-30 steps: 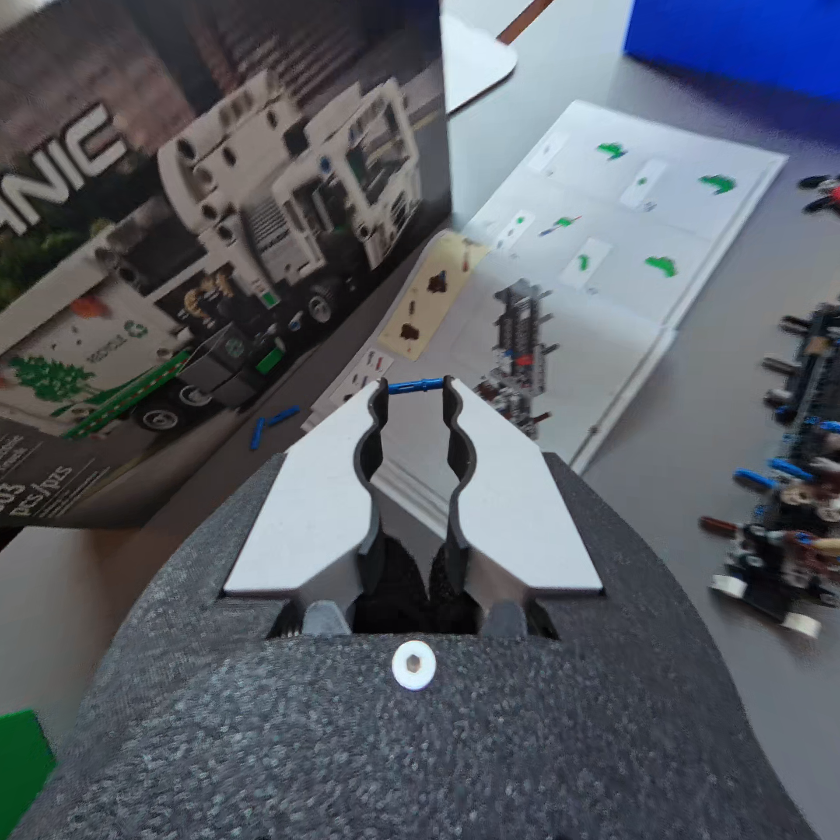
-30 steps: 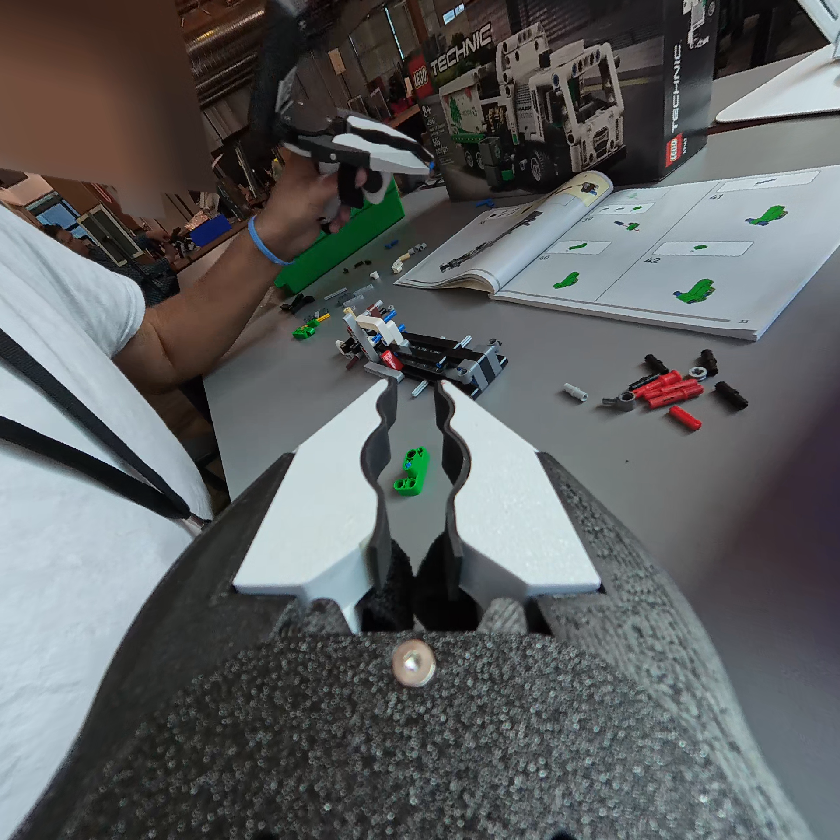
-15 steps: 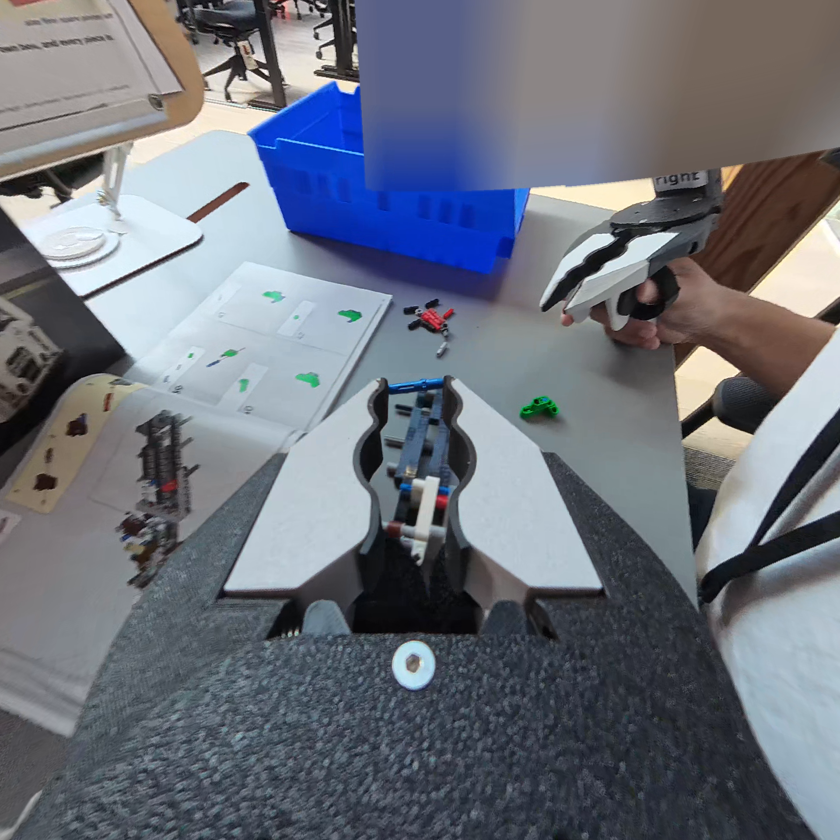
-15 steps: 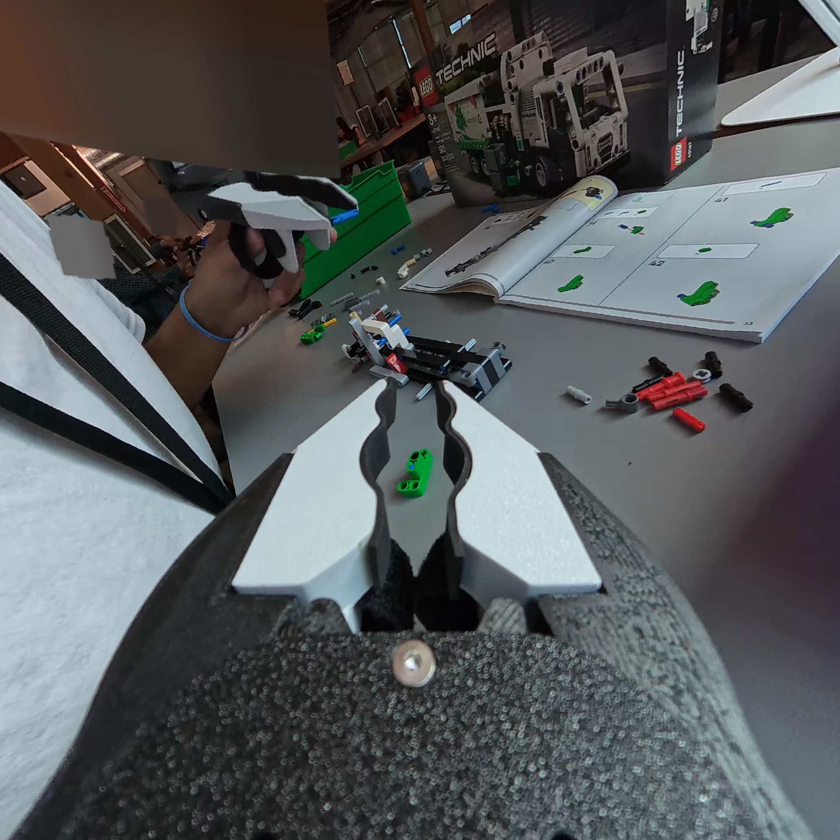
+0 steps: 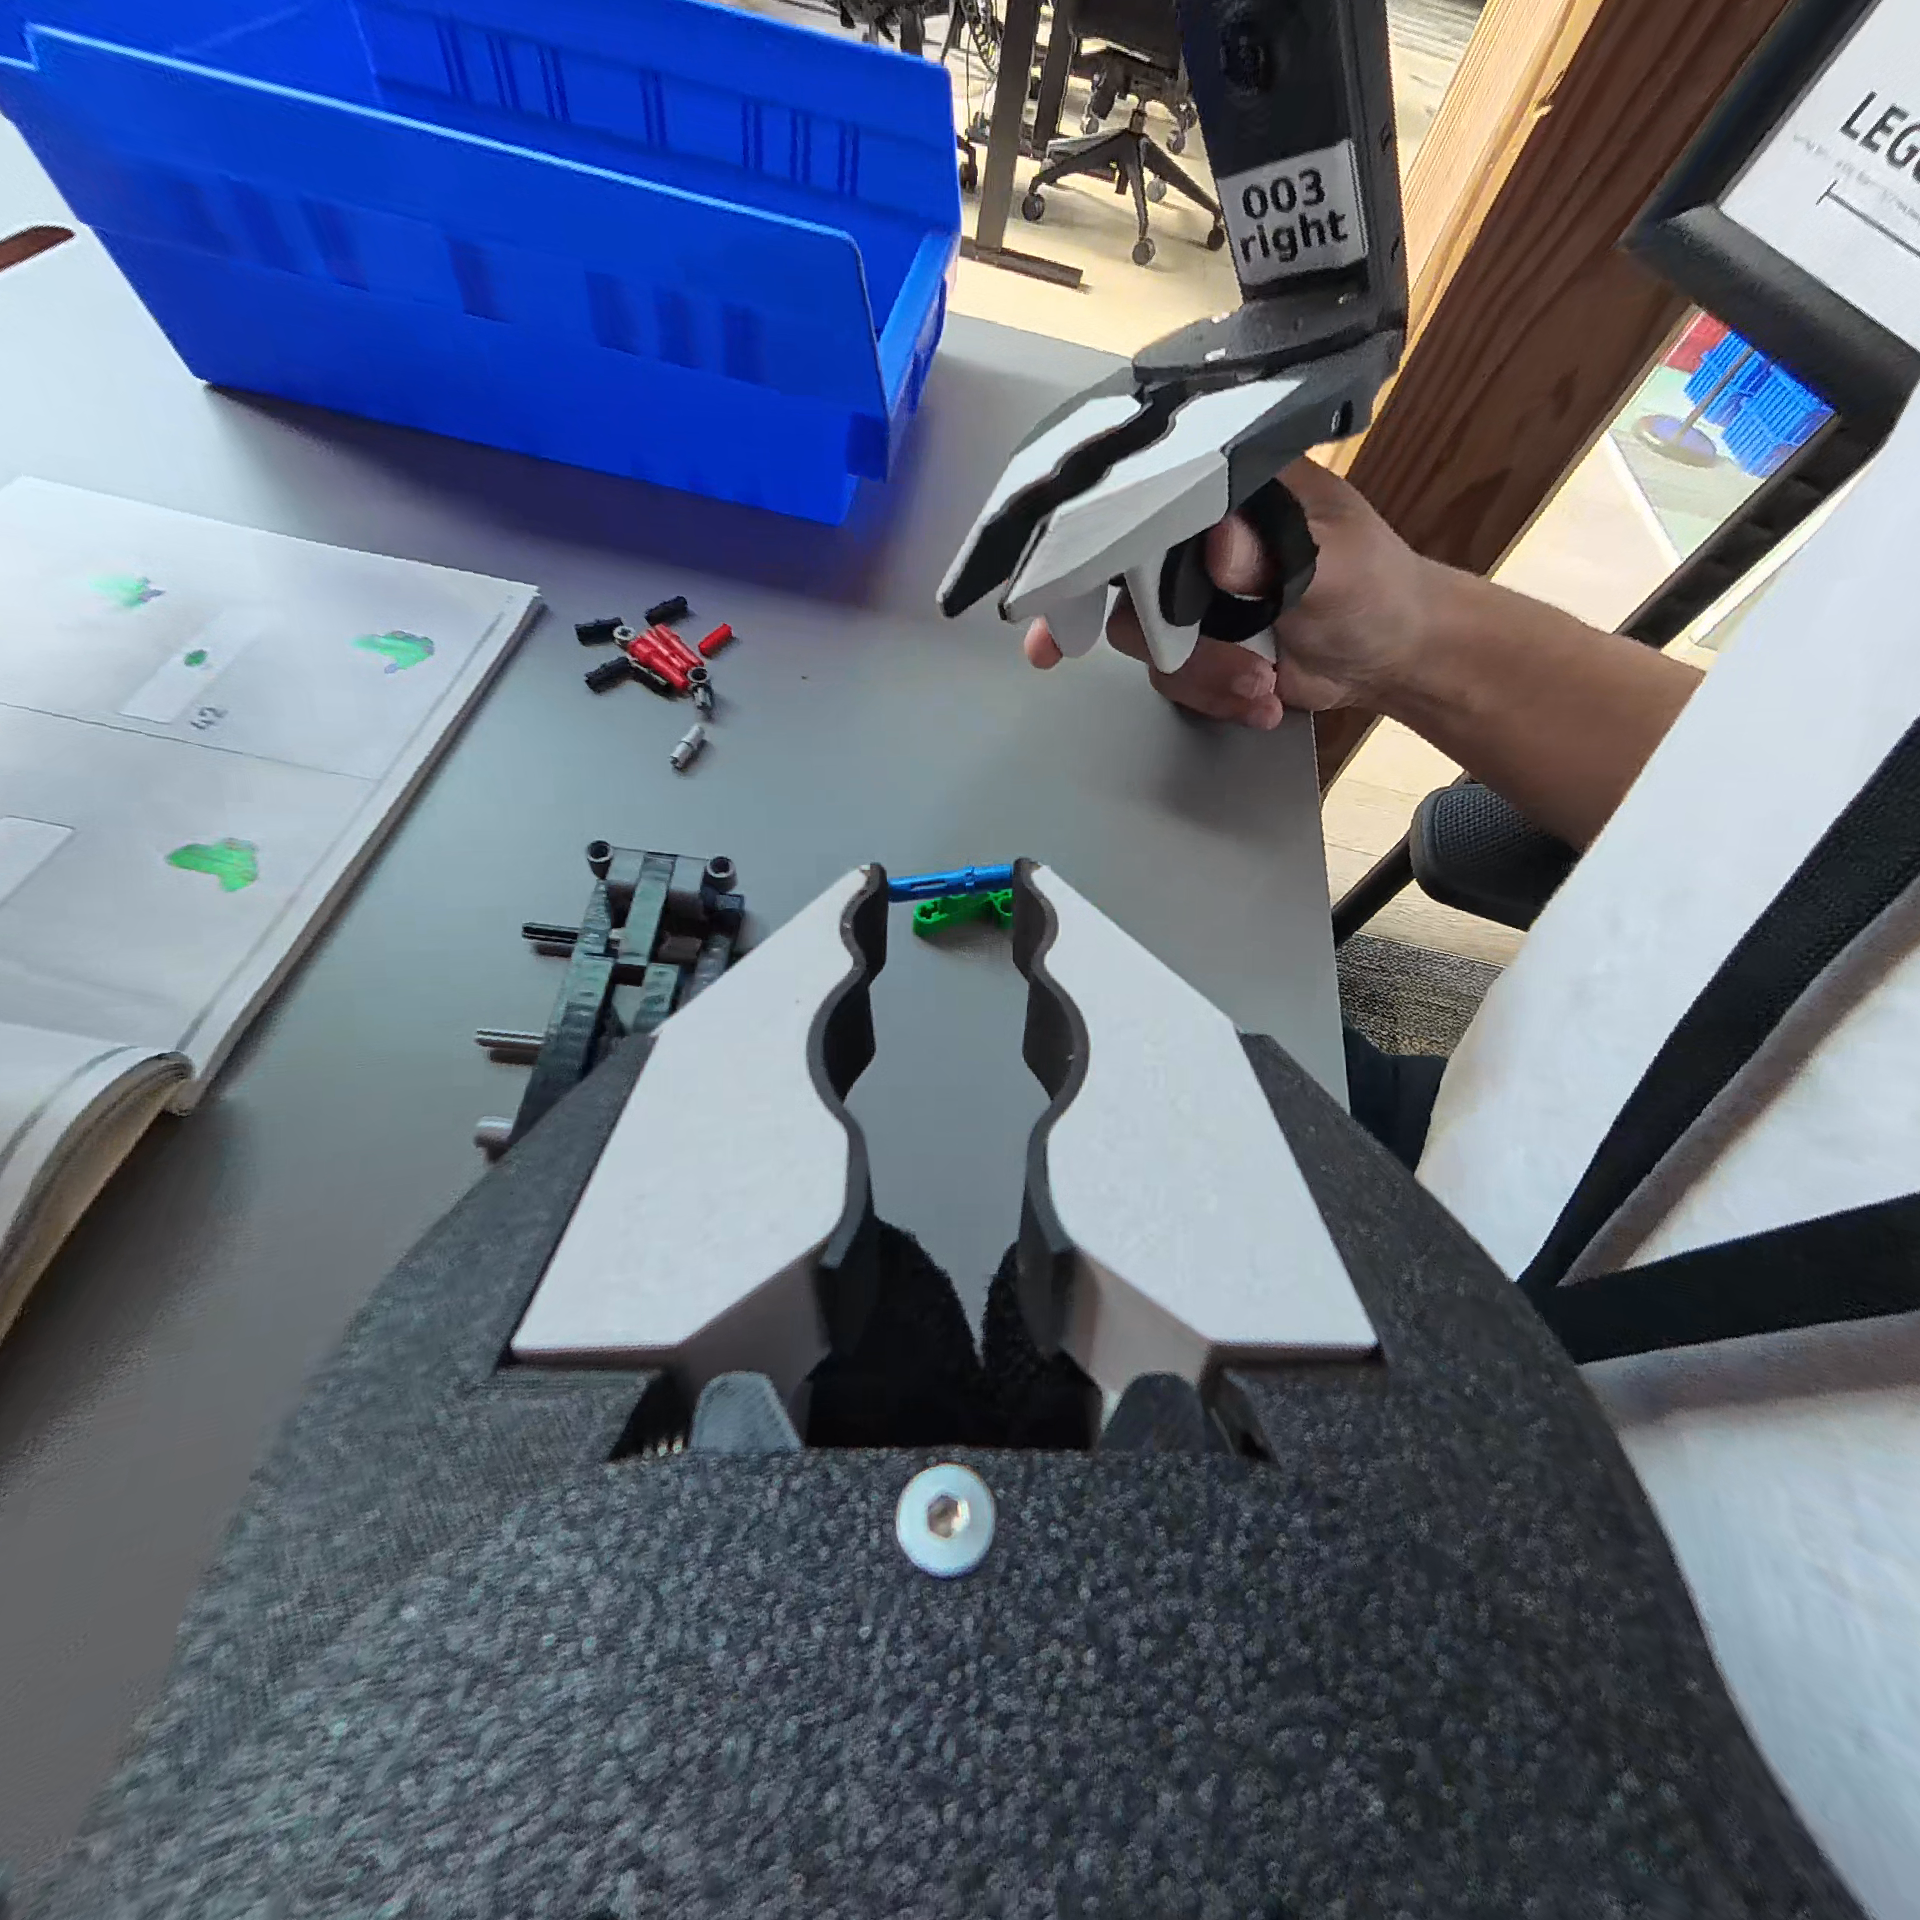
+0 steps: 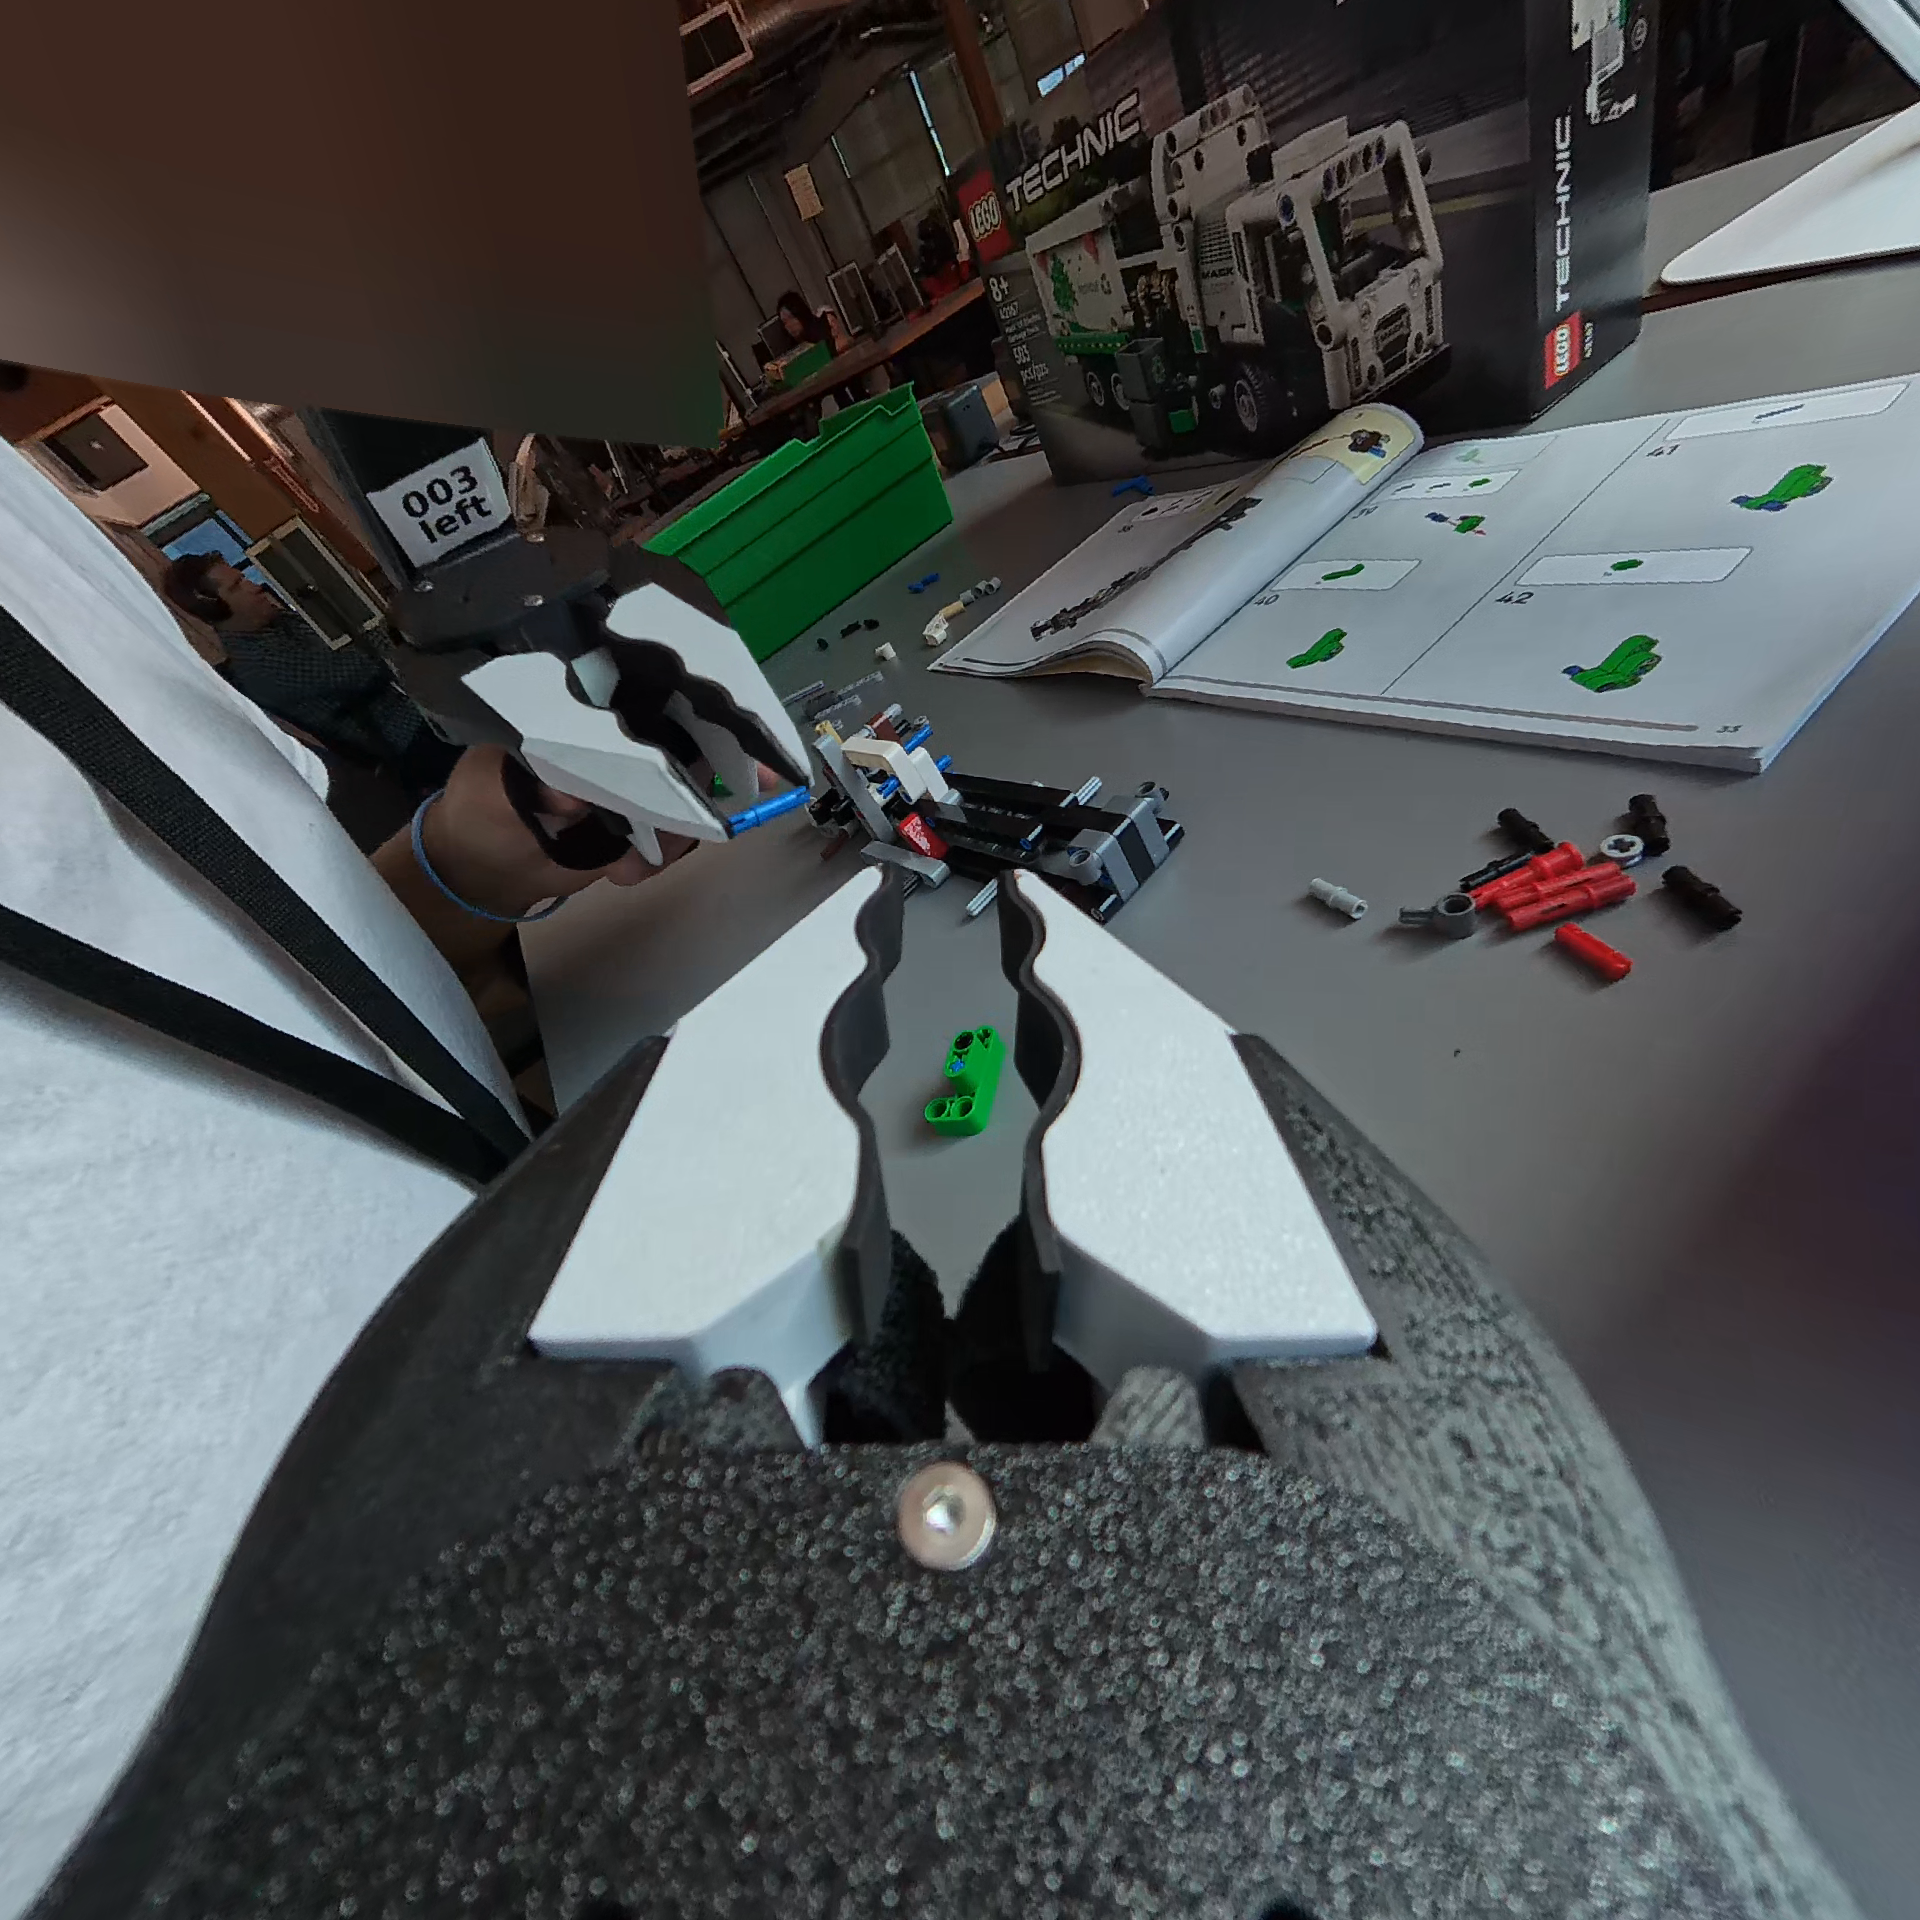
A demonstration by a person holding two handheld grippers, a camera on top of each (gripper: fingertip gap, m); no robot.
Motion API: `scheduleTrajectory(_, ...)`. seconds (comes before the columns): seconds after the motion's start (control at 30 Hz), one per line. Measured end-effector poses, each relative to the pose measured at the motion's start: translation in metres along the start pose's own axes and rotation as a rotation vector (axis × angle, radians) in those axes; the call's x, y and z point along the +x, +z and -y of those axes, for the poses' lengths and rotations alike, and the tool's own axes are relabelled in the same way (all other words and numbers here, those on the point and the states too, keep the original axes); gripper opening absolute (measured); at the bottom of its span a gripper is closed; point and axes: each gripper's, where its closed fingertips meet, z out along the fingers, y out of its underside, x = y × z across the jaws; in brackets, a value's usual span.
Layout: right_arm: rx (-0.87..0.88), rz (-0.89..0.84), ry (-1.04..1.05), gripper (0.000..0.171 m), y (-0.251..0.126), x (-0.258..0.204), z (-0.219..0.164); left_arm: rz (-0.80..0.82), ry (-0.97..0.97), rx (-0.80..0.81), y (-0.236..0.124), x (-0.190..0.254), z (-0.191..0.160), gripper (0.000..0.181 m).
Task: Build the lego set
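Note:
My left gripper (image 5: 948,883) is shut on a short blue pin (image 5: 951,881), held crosswise between its tips a little above a small green angled piece (image 5: 961,909) on the grey table. The right wrist view shows this gripper (image 6: 764,800) with the blue pin (image 6: 767,808) just left of the partly built black chassis (image 6: 997,821). My right gripper (image 6: 945,881) is open and empty, held above the table with the green piece (image 6: 961,1081) showing between its fingers. The chassis (image 5: 634,966) lies left of my left gripper.
An open instruction booklet (image 6: 1455,613) lies behind the chassis, with the set's box (image 6: 1299,239) beyond it. A cluster of red and black pins (image 6: 1558,888) lies to the right. A green bin (image 6: 810,530) and a blue bin (image 5: 499,260) stand farther off. The table edge (image 5: 1320,831) is near. Tip to tip, the grippers are about 8 cm apart.
My left gripper swung right with the blue pin, from the box and booklet, past the chassis, to over the green piece. The right gripper has barely moved.

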Motion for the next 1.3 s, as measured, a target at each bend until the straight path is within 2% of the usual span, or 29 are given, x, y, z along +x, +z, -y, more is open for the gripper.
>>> scheduleTrajectory(0.2,0.008,-0.007,0.000,0.017,-0.001,0.001,0.001,0.060,-0.010,-0.126,0.029,0.011,-0.033,0.022)
scheduleTrajectory(0.53,0.029,-0.009,-0.002,0.017,-0.003,0.000,0.003,-0.004,-0.179,-0.139,0.067,0.035,-0.040,0.022)
scheduleTrajectory(0.73,0.036,0.006,0.001,0.017,-0.005,-0.005,0.002,0.013,-0.168,-0.148,0.071,0.036,-0.040,0.022)
scheduleTrajectory(1.0,0.034,0.021,-0.005,0.017,-0.006,-0.009,0.000,-0.005,-0.249,-0.116,0.070,0.030,-0.036,0.022)
scheduleTrajectory(1.3,0.024,0.029,0.011,0.018,-0.005,-0.009,-0.001,-0.040,-0.202,-0.120,0.071,0.039,-0.036,0.022)
